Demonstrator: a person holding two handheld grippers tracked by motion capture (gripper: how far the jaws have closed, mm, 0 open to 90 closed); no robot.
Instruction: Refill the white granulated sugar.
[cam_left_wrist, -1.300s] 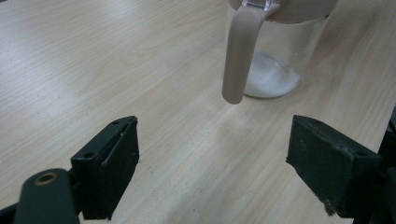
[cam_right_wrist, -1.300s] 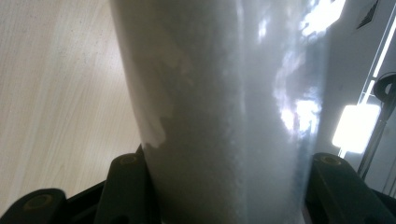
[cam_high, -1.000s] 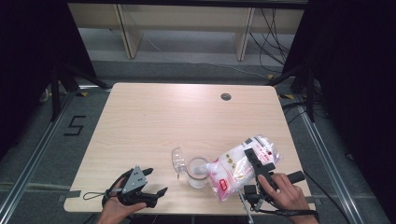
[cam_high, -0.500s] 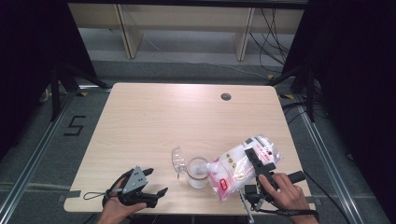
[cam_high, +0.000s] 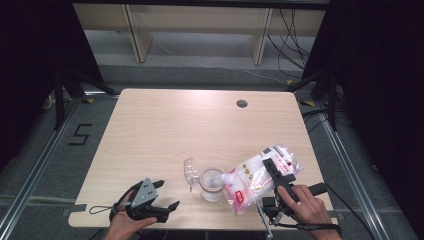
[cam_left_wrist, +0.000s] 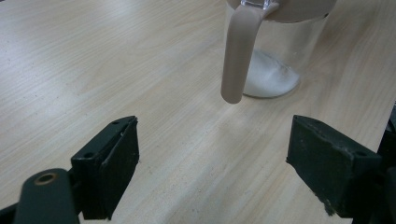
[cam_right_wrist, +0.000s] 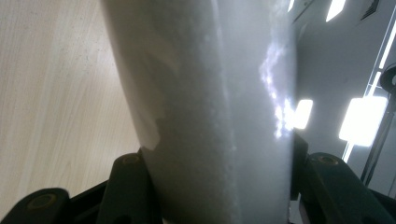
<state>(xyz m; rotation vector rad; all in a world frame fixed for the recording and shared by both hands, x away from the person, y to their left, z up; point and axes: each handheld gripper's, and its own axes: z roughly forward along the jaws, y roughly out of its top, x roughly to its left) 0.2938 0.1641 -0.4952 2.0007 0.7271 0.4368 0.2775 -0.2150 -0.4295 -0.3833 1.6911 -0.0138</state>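
Observation:
A clear bag of white powder (cam_high: 252, 176) is tilted with its low end over a clear jar (cam_high: 211, 185) near the table's front edge. My right gripper (cam_high: 274, 169) is shut on the bag (cam_right_wrist: 210, 107), one jaw on each side of it. The jar's lid (cam_high: 190, 170) stands flipped open to its left. White powder (cam_left_wrist: 271, 79) lies in the bottom of the jar (cam_left_wrist: 280, 42), and a beige strap (cam_left_wrist: 238, 56) hangs down its side. My left gripper (cam_high: 167, 196) rests at the front left, open, with bare table between its jaws (cam_left_wrist: 215, 172).
The wooden table (cam_high: 165, 130) has a round cable hole (cam_high: 242, 103) at the back right. Its front edge runs just under both hands. Shelving and cables stand behind the table on the floor.

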